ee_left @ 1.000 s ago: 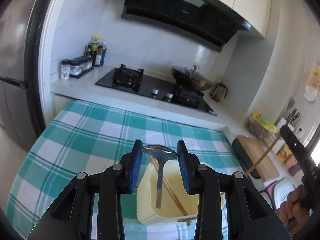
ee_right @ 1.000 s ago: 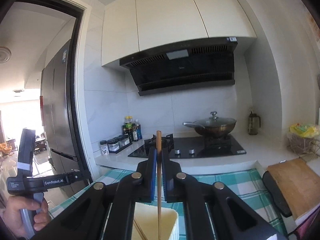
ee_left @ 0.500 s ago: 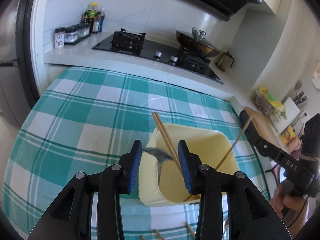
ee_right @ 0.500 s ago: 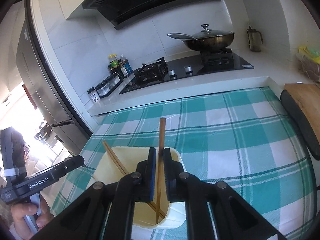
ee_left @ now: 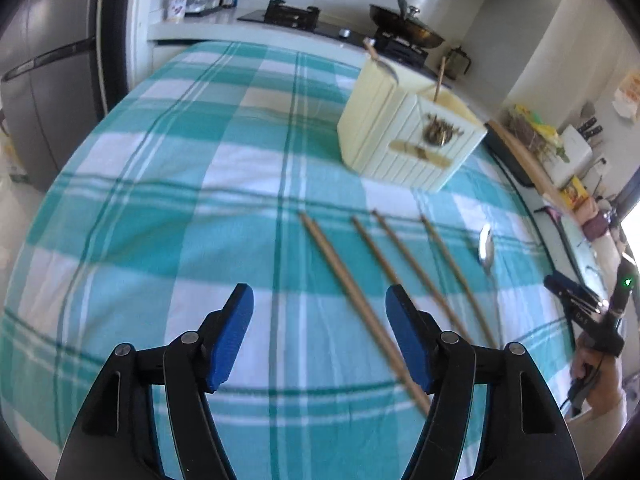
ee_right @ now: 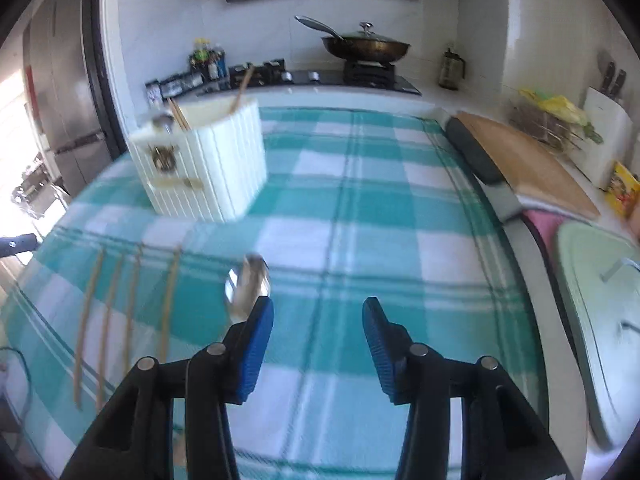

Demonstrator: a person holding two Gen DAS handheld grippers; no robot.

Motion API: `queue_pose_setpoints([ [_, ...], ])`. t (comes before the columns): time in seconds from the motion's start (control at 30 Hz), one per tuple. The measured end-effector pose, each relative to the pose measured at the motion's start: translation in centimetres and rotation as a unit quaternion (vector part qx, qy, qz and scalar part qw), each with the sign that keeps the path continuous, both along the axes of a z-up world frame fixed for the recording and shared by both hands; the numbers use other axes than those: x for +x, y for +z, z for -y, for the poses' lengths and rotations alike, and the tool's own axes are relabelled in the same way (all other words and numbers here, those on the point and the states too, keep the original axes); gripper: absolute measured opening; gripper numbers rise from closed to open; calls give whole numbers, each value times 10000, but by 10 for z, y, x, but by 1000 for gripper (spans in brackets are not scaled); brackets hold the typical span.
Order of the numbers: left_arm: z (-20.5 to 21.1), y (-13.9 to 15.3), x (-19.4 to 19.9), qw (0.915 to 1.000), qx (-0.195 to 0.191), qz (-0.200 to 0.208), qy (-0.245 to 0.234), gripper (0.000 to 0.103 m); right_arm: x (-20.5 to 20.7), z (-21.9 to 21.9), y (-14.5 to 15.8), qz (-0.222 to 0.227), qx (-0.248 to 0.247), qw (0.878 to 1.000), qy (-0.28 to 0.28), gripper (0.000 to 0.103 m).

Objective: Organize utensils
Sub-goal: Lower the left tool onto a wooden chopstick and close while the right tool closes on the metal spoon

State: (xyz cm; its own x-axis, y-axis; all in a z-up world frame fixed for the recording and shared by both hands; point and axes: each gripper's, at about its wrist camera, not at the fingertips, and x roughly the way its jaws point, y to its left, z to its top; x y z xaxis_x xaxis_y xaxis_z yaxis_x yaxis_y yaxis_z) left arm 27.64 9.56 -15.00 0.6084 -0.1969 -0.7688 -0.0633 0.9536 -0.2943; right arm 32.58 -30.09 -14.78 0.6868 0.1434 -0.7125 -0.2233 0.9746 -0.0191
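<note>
The cream ribbed holder (ee_left: 404, 136) stands on the green checked cloth (ee_left: 160, 200), with chopsticks and a spoon inside. Four brown chopsticks (ee_left: 360, 292) and a shiny spoon (ee_right: 248, 288) lie before it. The left gripper (ee_left: 320, 332) and right gripper (ee_right: 318, 340) have just been opening; both are empty.

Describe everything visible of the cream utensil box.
The box is cream, with ribbed vertical-slat walls that look like painted wood or plastic. One face carries a dark metal ornament above a pale strip. It stands upright and open-topped on the checked cloth, behind the loose chopsticks and apart from them. A spoon and several chopsticks lean out over its rim. Neither gripper touches it.
</note>
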Motion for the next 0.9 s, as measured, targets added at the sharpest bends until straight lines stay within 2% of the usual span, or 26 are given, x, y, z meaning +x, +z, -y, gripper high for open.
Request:
queue_pose_setpoints([
  [0.1, 8, -20, -19, 9998, -24, -84, 190, 74, -28, 20, -33, -166, -339, 9981, -483, 48],
  [0.2, 18, -29, -22, 9996, 93, -93, 261, 76, -38, 29, -53, -354, -359, 9966, -657, 48],
  [0.33, 32, -30, -22, 9995, 196, -1, 246, 77, -42, 24, -55, -269, -440, 9967, -626, 48],
  [0.53, 46, -34, -12, 9991, 217, 5, 357, 85, -41, 29, -58, -363, -226, 9970, -647, 48],
  [0.7, 66, -44, -1, 9974, 595, -103, 390, 87, -40, 30, -58, -373, -193, 9969, -659, 48],
  [0.83, 76, -51, 1, 9929, 1080, -167, 470, 87, -40, 30, -58, -380, -146, 9970, -657, 48],
  [0.9, 75, -52, 0, 9923, 1128, -142, 497, 89, -40, 30, -58, -382, -127, 9970, -657, 48],
])
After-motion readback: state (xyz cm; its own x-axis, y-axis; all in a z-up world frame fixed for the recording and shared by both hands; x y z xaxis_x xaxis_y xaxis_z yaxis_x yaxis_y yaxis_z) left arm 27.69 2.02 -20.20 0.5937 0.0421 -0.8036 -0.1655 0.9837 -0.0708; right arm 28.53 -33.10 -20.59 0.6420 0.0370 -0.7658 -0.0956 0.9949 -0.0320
